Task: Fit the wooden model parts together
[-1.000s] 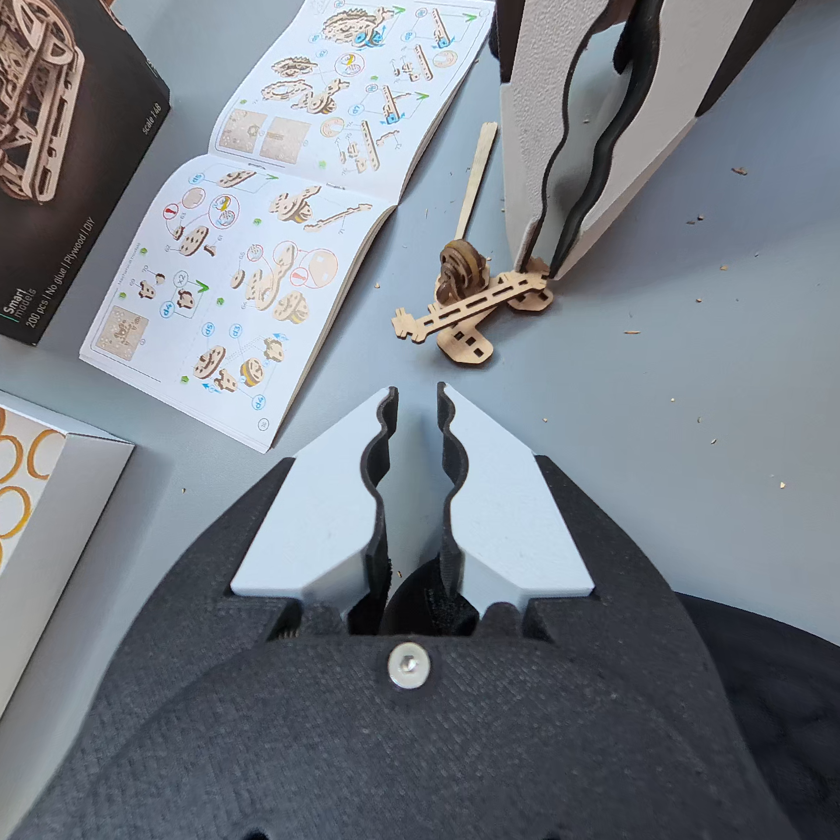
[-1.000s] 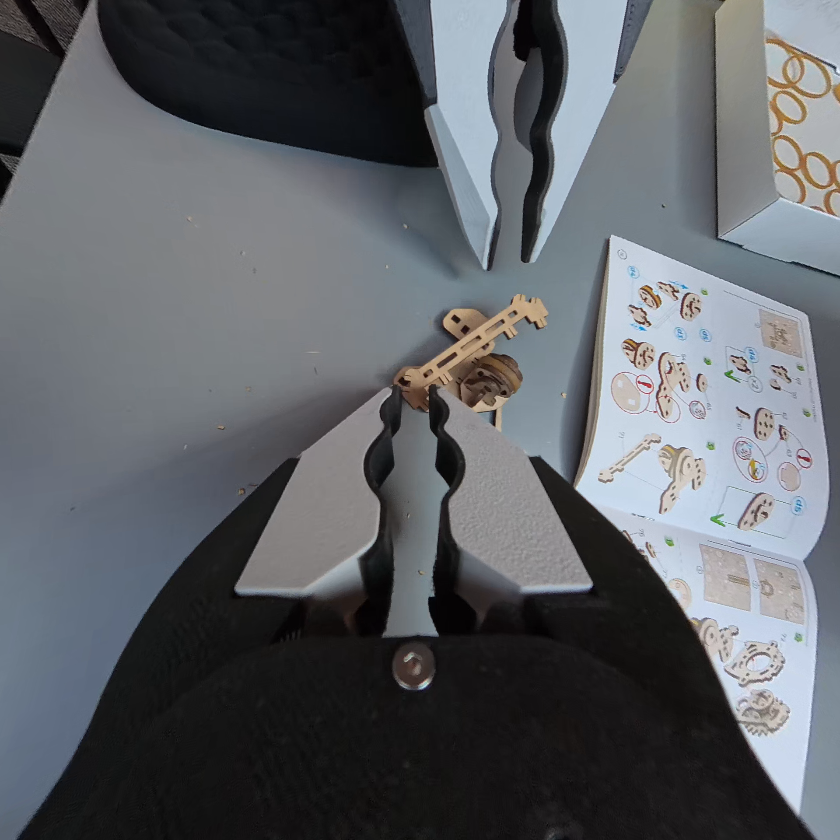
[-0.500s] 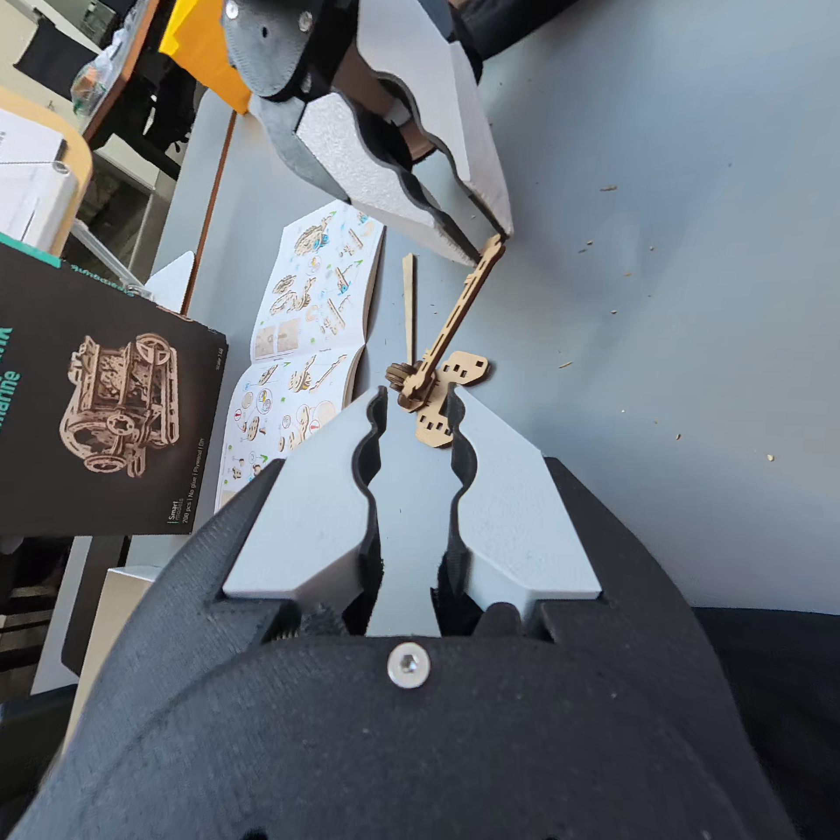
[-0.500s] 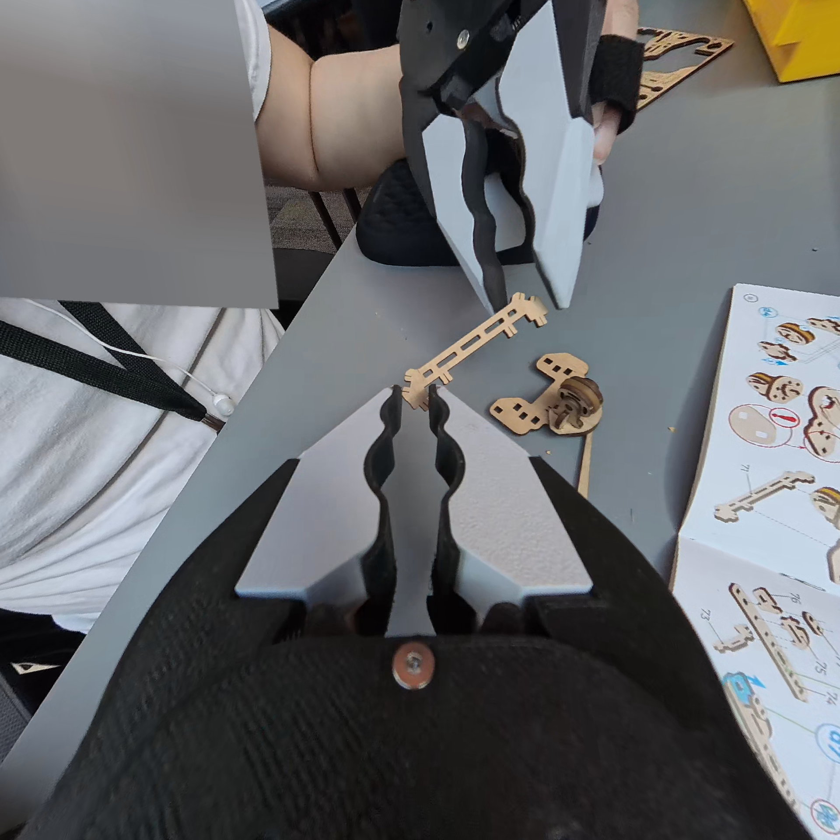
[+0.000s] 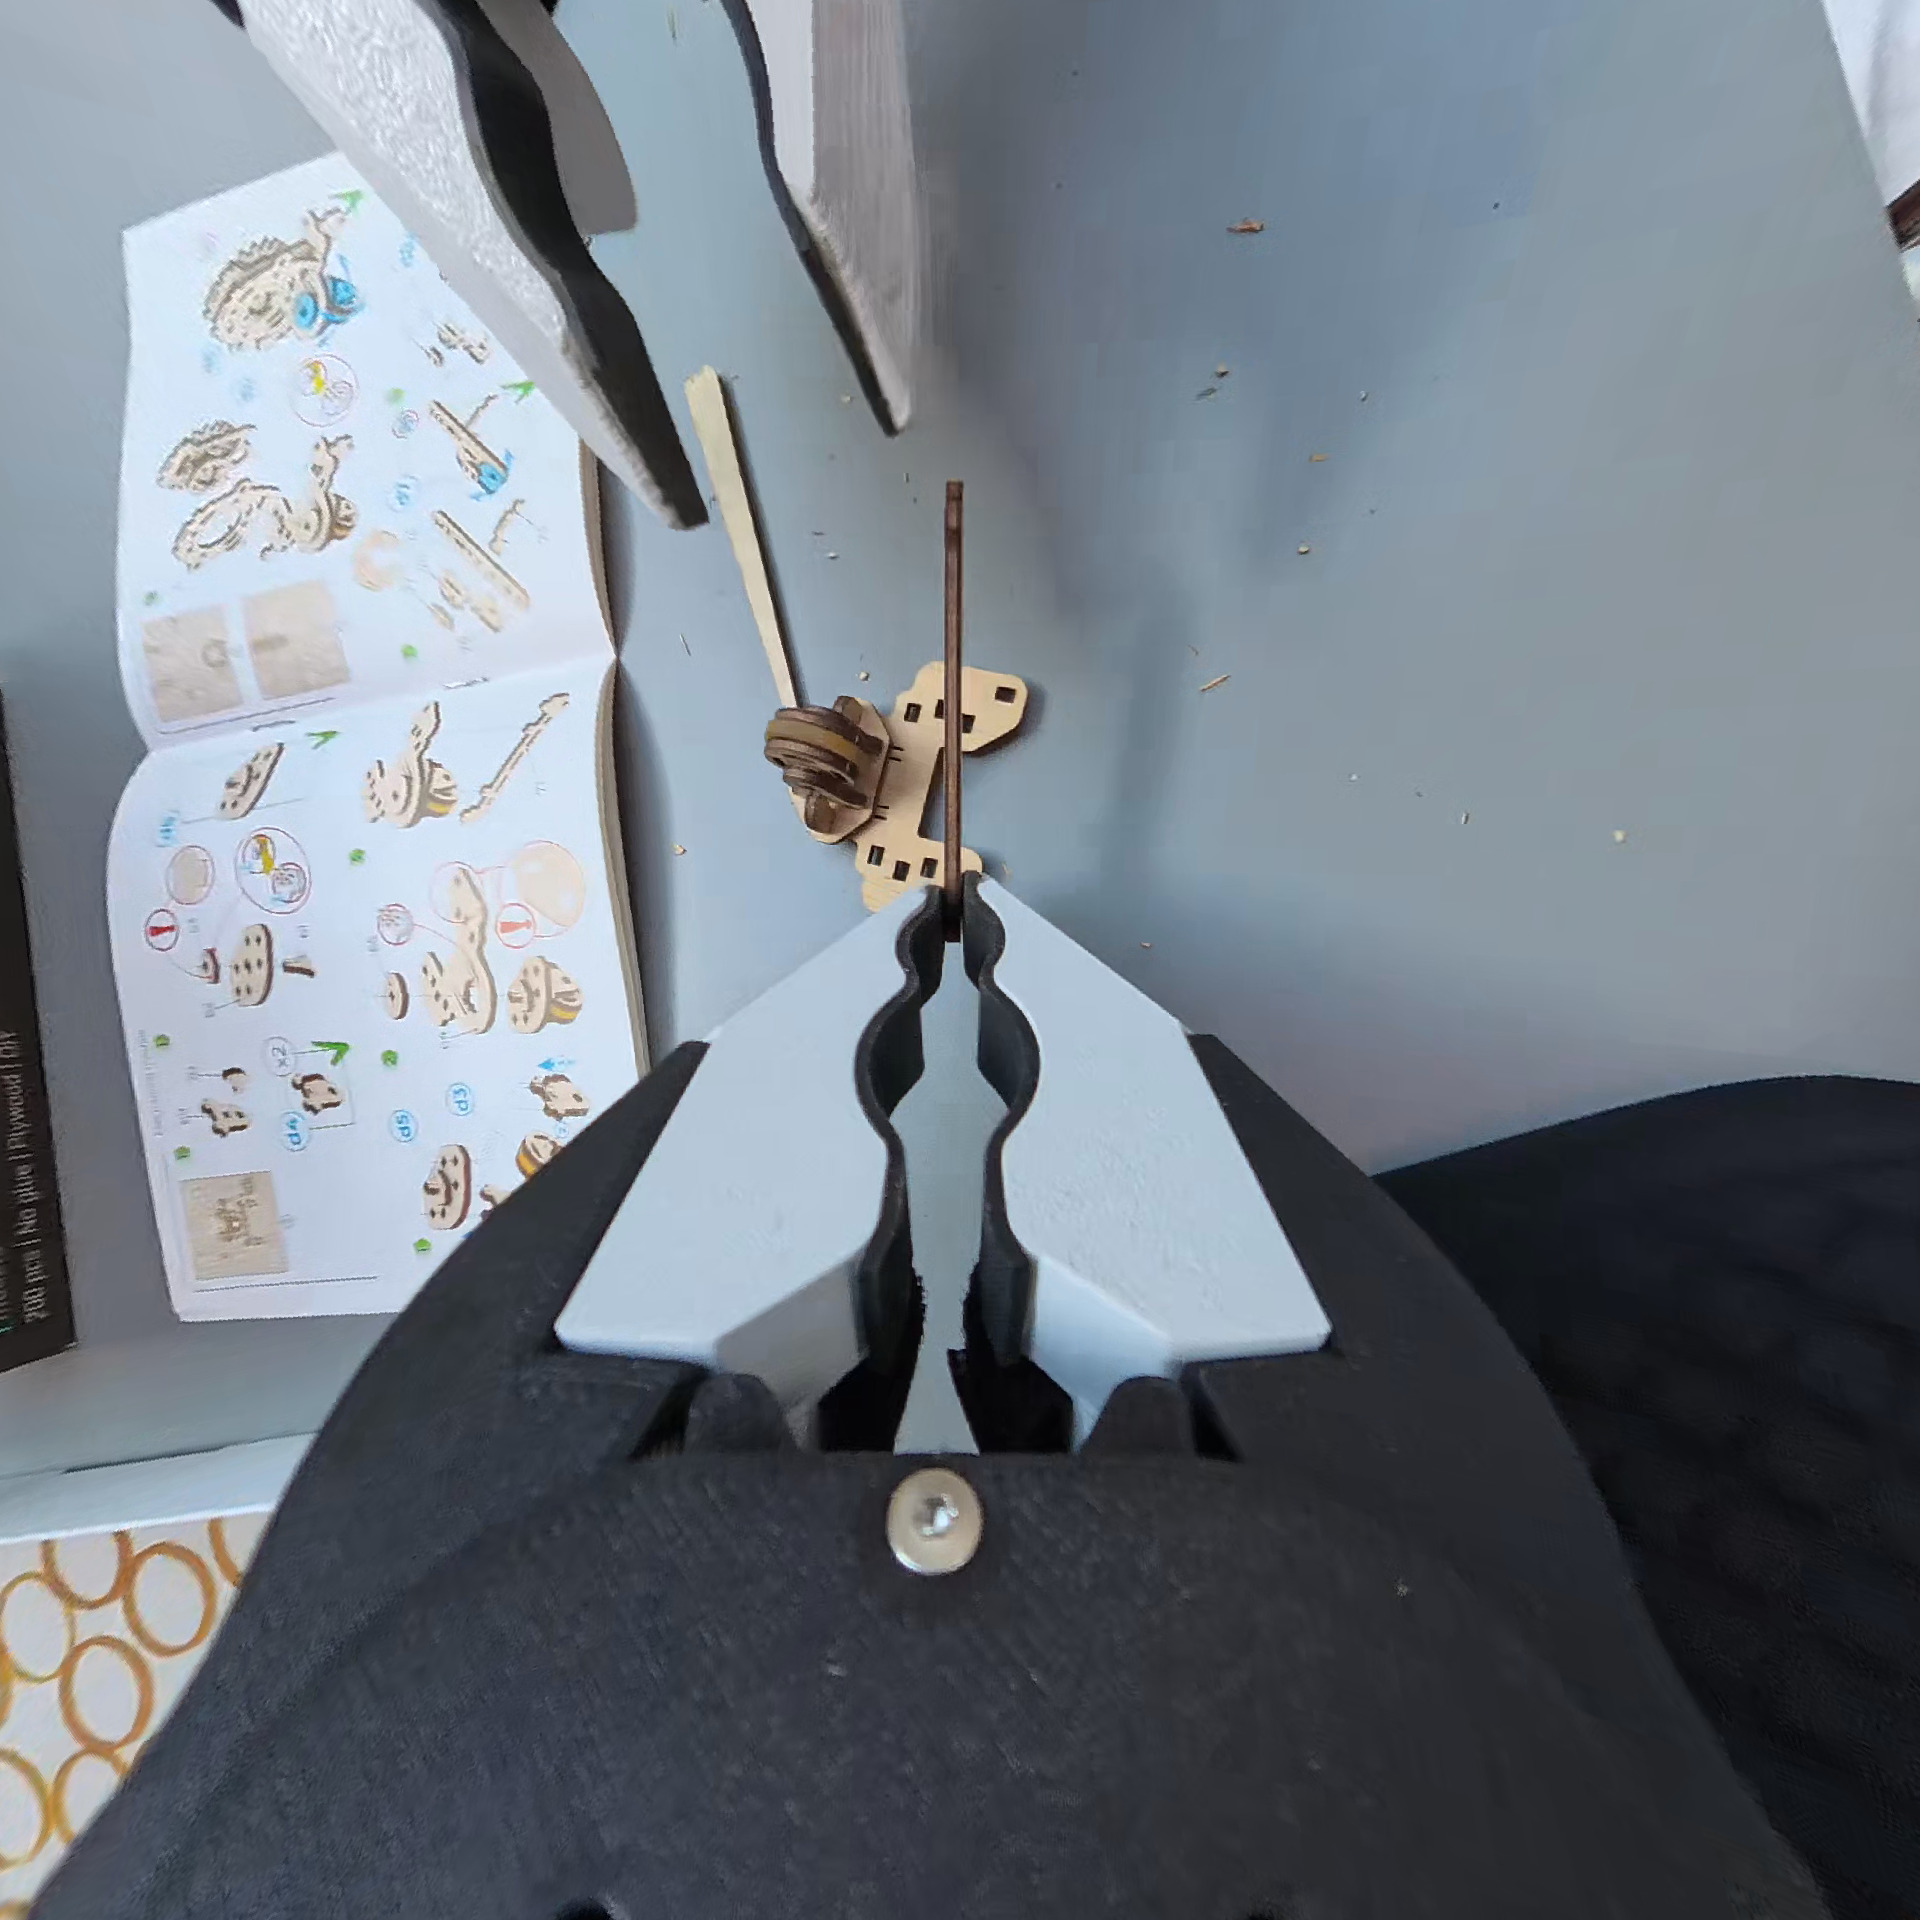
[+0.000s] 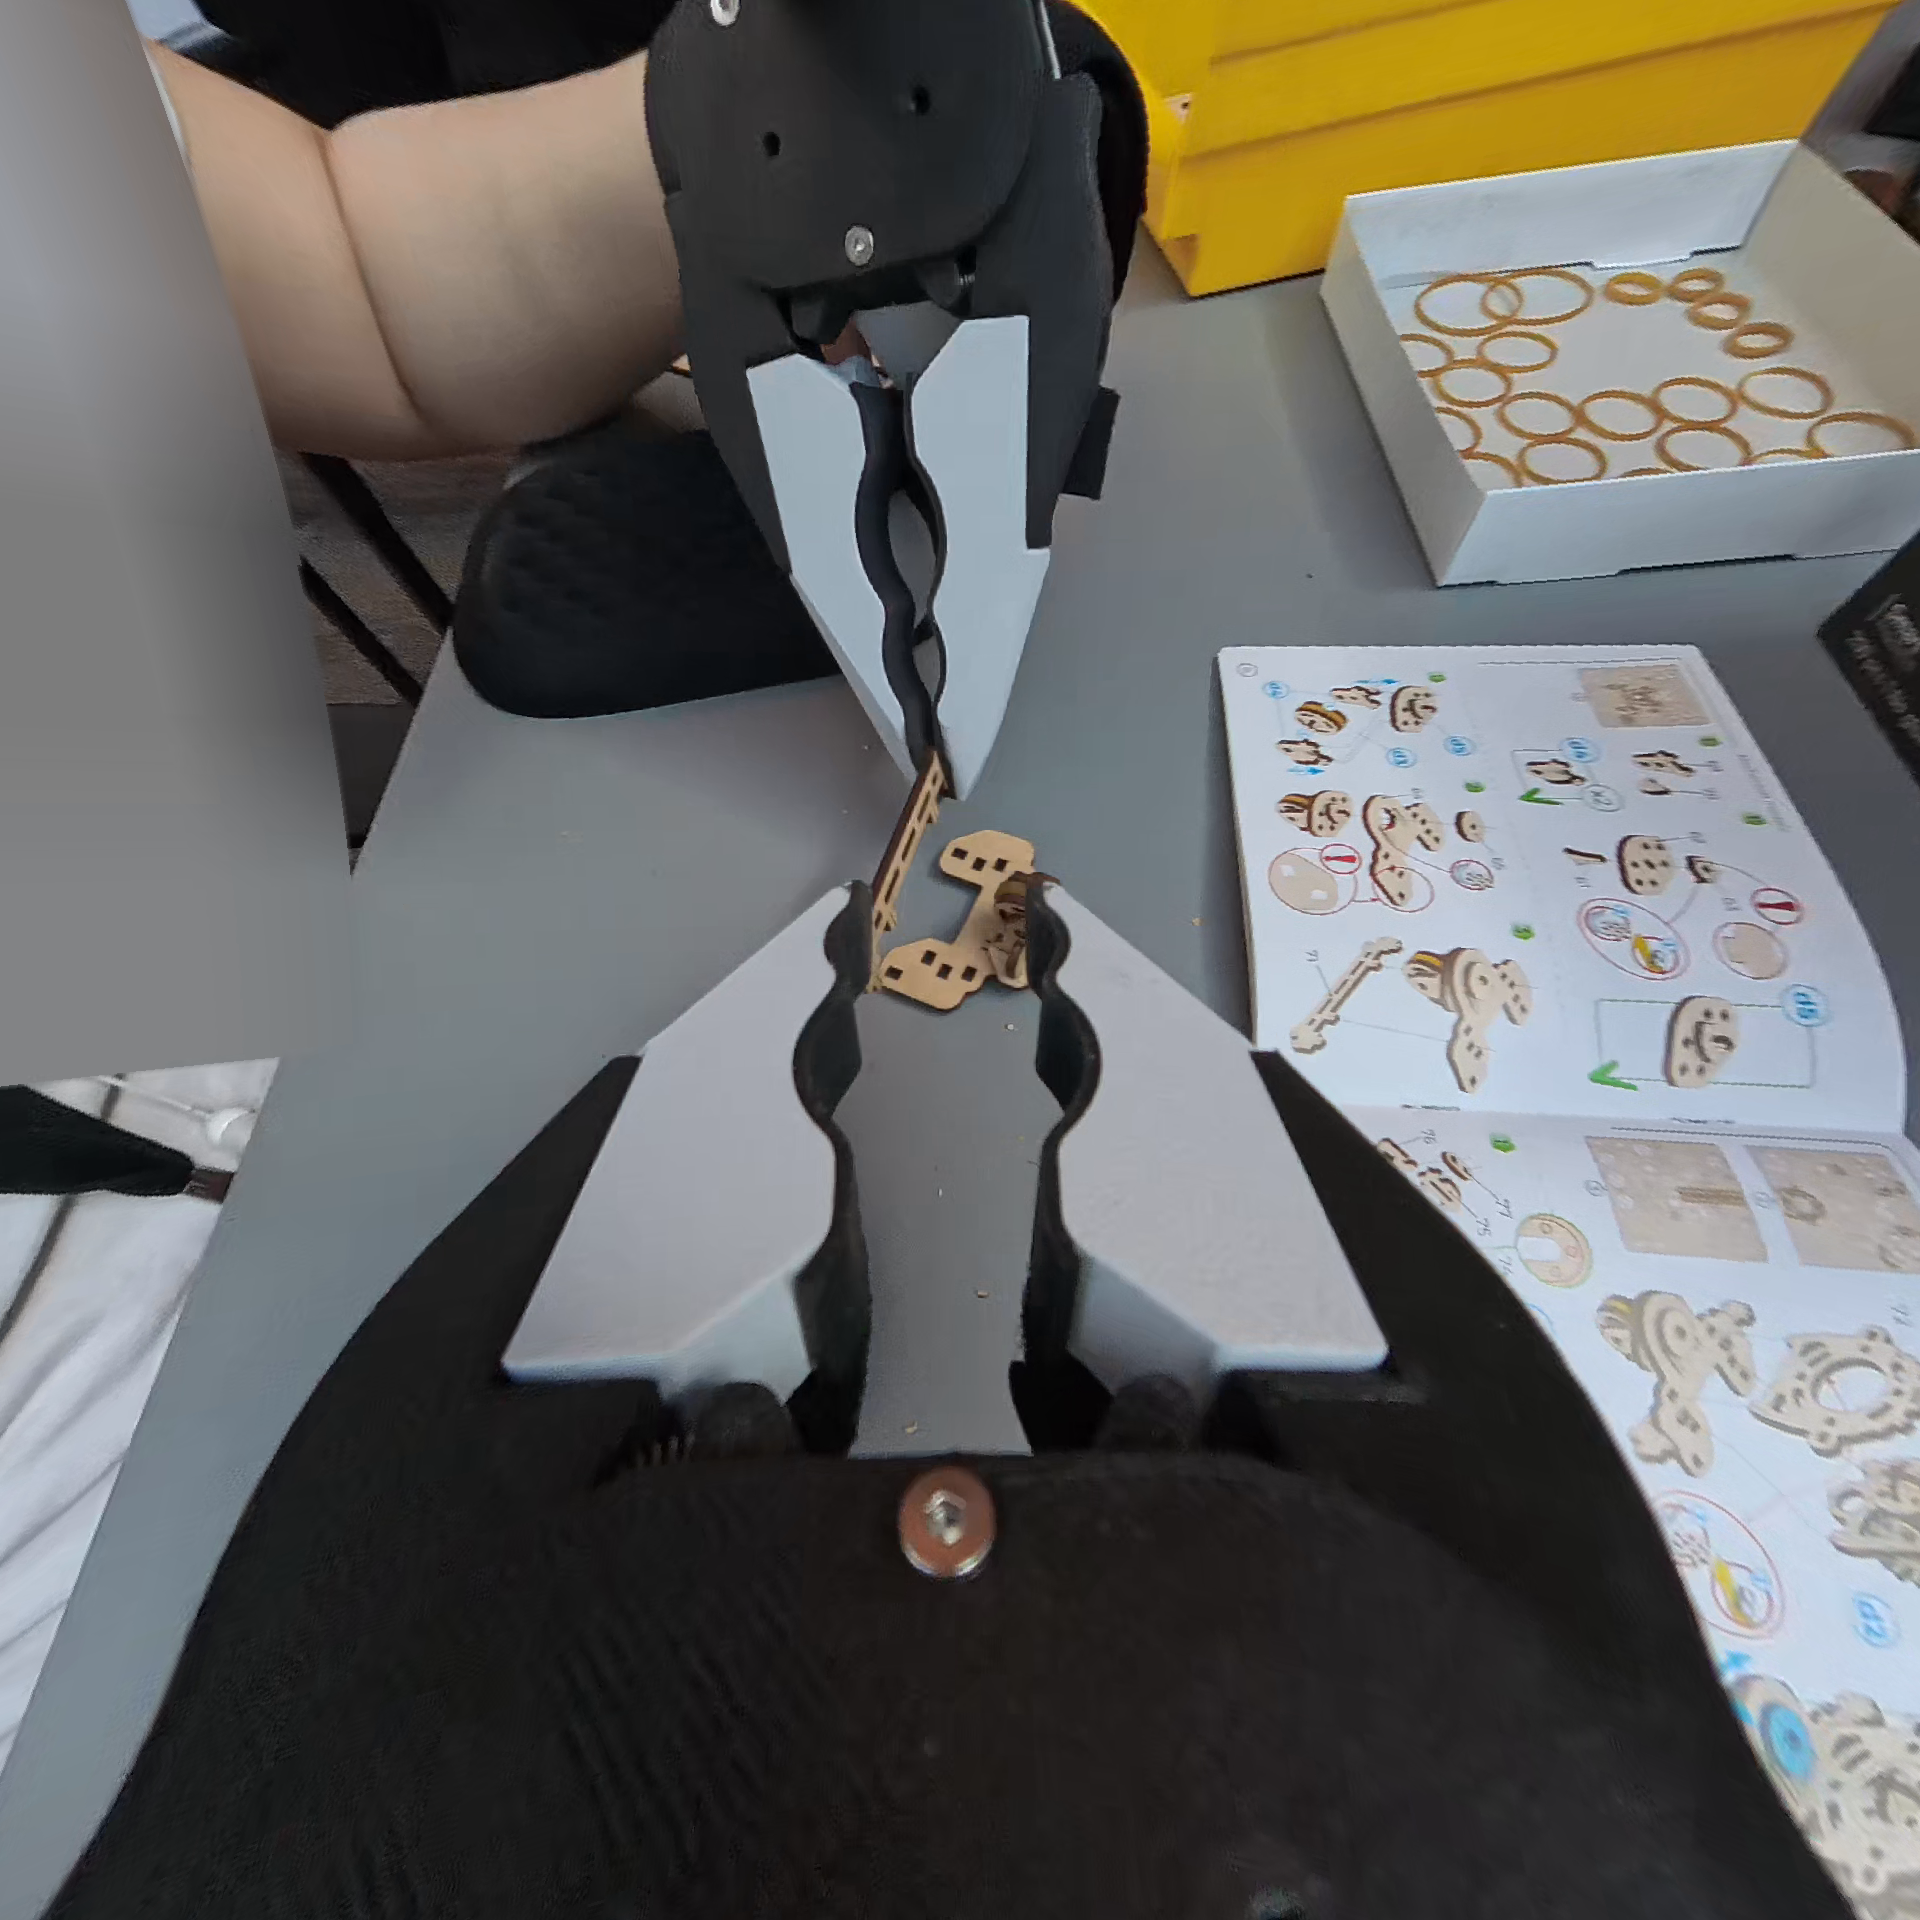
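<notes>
My left gripper (image 5: 951,902) is shut on one end of a slotted wooden bar (image 5: 953,675). The bar stands out edge-on from its tips, above the grey table. In the right wrist view the same gripper (image 6: 938,774) holds the bar (image 6: 912,844) slanting down. A flat wooden base part with square slots (image 5: 961,707) and a small stacked gear (image 5: 821,748) lies on the table under the bar. My right gripper (image 6: 951,925) is open and empty. The base part (image 6: 935,971) shows between its fingertips. It hangs open at the top of the left wrist view (image 5: 790,468).
An open instruction booklet (image 5: 364,779) (image 6: 1558,935) lies beside the parts, and a thin wooden stick (image 5: 743,530) lies by it. A white box of rings (image 6: 1610,416), a yellow bin (image 6: 1455,125), a black carton (image 5: 26,1091) and a black pad (image 6: 623,582) edge the table. A person's forearm (image 6: 436,281) is at the far left. Across from one pair of fingers to the other is roughly 7 cm. The black carton (image 5: 26,1091) is about 25 cm from both grippers' fingertips.
The bar has passed from my right gripper to my left. The left shut on its end, and the right opened, let go and drew back. Both views have tilted.
</notes>
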Tool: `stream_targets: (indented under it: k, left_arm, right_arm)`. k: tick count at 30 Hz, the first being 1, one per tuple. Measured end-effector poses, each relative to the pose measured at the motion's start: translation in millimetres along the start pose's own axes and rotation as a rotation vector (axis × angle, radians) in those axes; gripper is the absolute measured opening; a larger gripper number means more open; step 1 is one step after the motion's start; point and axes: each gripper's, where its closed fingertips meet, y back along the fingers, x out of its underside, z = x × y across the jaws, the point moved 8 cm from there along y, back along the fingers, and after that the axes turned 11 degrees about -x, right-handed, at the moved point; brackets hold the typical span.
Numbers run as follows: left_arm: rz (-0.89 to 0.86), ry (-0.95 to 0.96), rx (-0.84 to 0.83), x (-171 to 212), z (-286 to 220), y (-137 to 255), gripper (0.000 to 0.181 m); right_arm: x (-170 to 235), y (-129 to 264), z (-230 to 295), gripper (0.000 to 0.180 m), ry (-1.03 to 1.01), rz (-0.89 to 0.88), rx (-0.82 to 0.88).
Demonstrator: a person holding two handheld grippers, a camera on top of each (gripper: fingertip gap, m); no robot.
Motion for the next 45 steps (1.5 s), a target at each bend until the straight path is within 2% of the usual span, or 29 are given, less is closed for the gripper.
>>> stream_targets:
  k: [2,5,8,13,22,25,28,31,38,45]
  left_arm:
    - [-0.019,0.010,0.044,-0.9,8.0,0.9,0.001]
    - [0.004,0.058,0.162,-0.3,17.2,-1.3,0.001]
    - [0.051,0.073,0.234,2.8,23.2,-8.7,0.001]
    - [0.068,0.065,0.291,4.7,26.5,-18.6,0.001]
    - [0.044,0.076,0.374,10.5,32.1,-22.3,0.001]
    - [0.035,0.104,0.358,12.1,35.0,-23.8,0.003]
    - [0.001,0.125,0.304,13.9,41.7,-21.2,0.021]
    - [-0.034,0.156,0.347,14.9,42.5,-18.5,0.012]
    - [-0.031,0.202,0.366,19.0,44.9,-23.3,0.019]
    - [-0.044,0.226,0.385,19.6,45.4,-25.6,0.009]
  right_arm:
    - [0.3,-3.0,3.4,0.026,-0.001,0.022,0.071]
    - [6.3,-11.8,5.9,0.021,-0.058,0.032,0.074]
    - [11.3,-17.6,5.0,0.006,-0.099,0.058,0.065]
    - [15.2,-25.0,-0.3,0.017,-0.221,-0.002,0.032]
    - [25.3,-34.7,-5.8,0.002,-0.263,0.076,0.029]
    - [28.7,-34.3,-9.1,0.002,-0.327,0.063,0.033]
    - [28.9,-30.9,-11.0,0.001,-0.387,0.001,0.018]
    - [30.6,-29.6,-13.3,0.001,-0.453,-0.049,-0.012]
    - [36.5,-33.7,-14.8,0.001,-0.534,-0.051,-0.034]
    - [38.5,-34.0,-15.3,0.001,-0.575,-0.061,-0.027]
